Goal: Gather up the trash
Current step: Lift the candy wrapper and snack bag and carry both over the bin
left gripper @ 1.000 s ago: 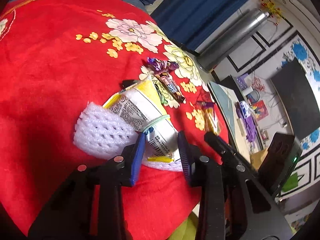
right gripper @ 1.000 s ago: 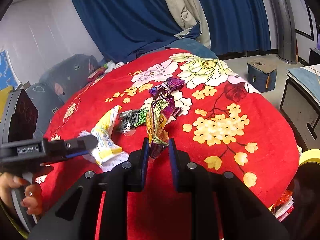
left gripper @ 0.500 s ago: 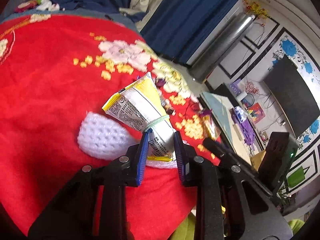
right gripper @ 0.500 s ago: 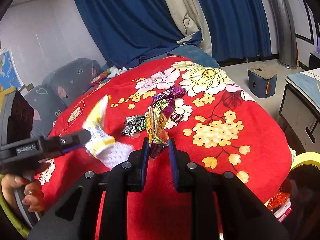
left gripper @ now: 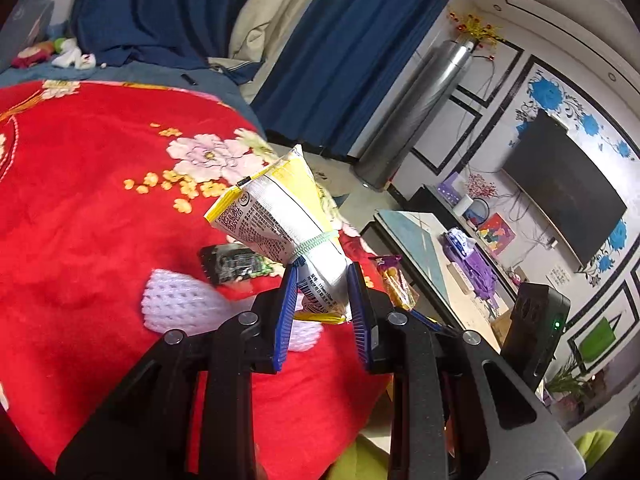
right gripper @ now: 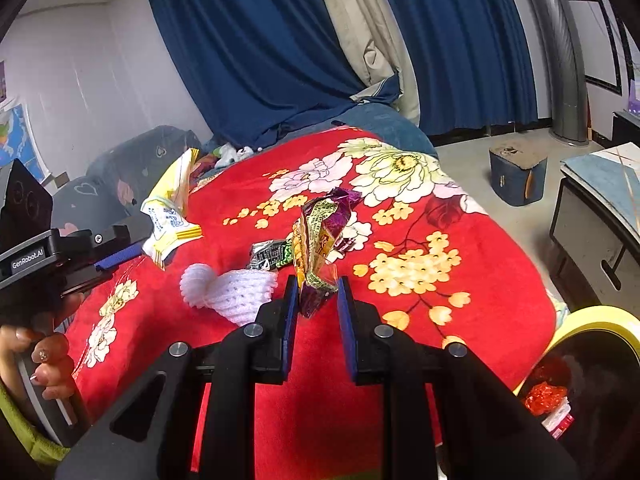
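Two wrappers are off the bed: my left hand-held gripper (left gripper: 322, 292) is clamped on a yellow snack bag (left gripper: 280, 216), my right hand-held gripper (right gripper: 318, 294) on a purple wrapper (right gripper: 320, 240). Both look light, crinkly, slippery; I'd pinch their gathered ends. Farther off, white foam netting (right gripper: 236, 292) lies on the red blanket (right gripper: 460, 288).

A domestic living room is indicated. A red floral blanket (right gripper: 420, 280) is spread over soft furniture, blue curtains (right gripper: 256, 40) are hung behind it, and a wall-mounted television (left gripper: 568, 184) is seen above a cluttered low cabinet (left gripper: 452, 216).
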